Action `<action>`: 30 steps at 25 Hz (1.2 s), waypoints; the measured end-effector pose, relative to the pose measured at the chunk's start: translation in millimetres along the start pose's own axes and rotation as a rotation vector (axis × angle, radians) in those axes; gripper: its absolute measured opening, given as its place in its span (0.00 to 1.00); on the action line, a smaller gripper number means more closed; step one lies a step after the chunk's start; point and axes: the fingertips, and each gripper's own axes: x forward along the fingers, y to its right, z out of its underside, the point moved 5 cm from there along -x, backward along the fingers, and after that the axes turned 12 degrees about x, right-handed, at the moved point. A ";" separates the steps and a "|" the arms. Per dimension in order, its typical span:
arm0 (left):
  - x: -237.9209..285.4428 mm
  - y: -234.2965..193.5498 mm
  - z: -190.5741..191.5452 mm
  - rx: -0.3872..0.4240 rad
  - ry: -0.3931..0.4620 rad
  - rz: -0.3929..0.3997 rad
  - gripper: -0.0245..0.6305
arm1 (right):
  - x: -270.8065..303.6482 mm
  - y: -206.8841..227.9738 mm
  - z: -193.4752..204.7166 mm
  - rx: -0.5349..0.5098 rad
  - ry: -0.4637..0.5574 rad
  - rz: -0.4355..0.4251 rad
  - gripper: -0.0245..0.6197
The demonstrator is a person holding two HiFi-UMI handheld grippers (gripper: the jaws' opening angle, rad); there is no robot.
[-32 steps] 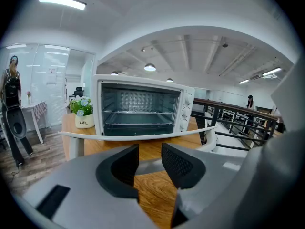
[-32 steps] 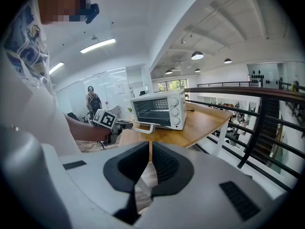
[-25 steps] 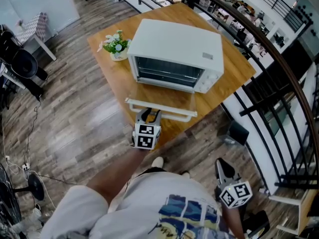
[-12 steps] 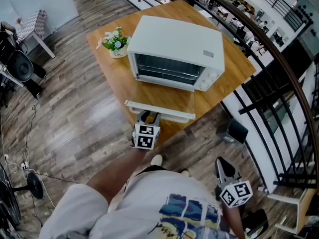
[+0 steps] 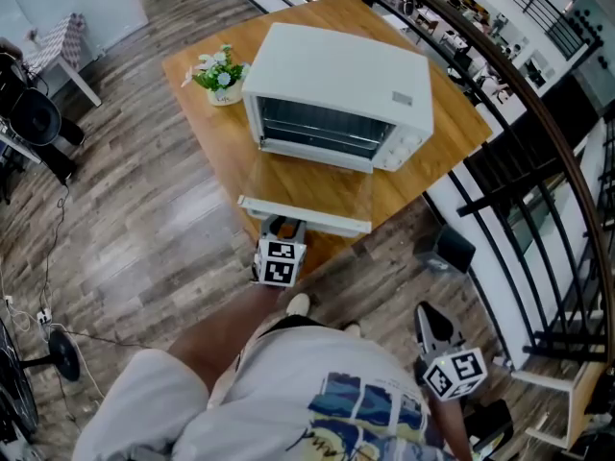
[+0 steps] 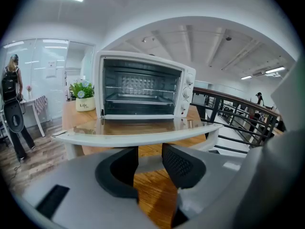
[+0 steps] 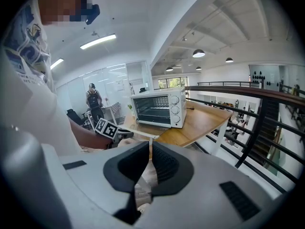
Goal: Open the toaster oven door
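So, nearest me, the right gripper hung well back from the toaster oven, off its knob side, jaws pressed together on nothing. My left gripper sat right in front of the oven, jaws apart, with the door handle running across just past their tips. The glass door lay flat, folded down from the oven's front. A potted plant stood beside the oven, opposite the knobs, on the same wooden table.

left tool forward, jaws apart | right tool low, jaws together
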 end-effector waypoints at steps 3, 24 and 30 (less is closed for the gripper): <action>3.6 0.0 7.1 -0.001 -0.005 0.001 0.25 | 1.1 0.4 0.5 -0.003 0.000 -0.004 0.07; 14.4 2.7 32.5 -0.018 0.046 -0.024 0.25 | 6.6 -6.7 -3.7 -0.013 -0.017 -0.004 0.07; 15.0 1.0 34.5 -0.015 0.051 -0.036 0.25 | 9.2 -9.6 -0.5 -0.007 -0.022 -0.007 0.07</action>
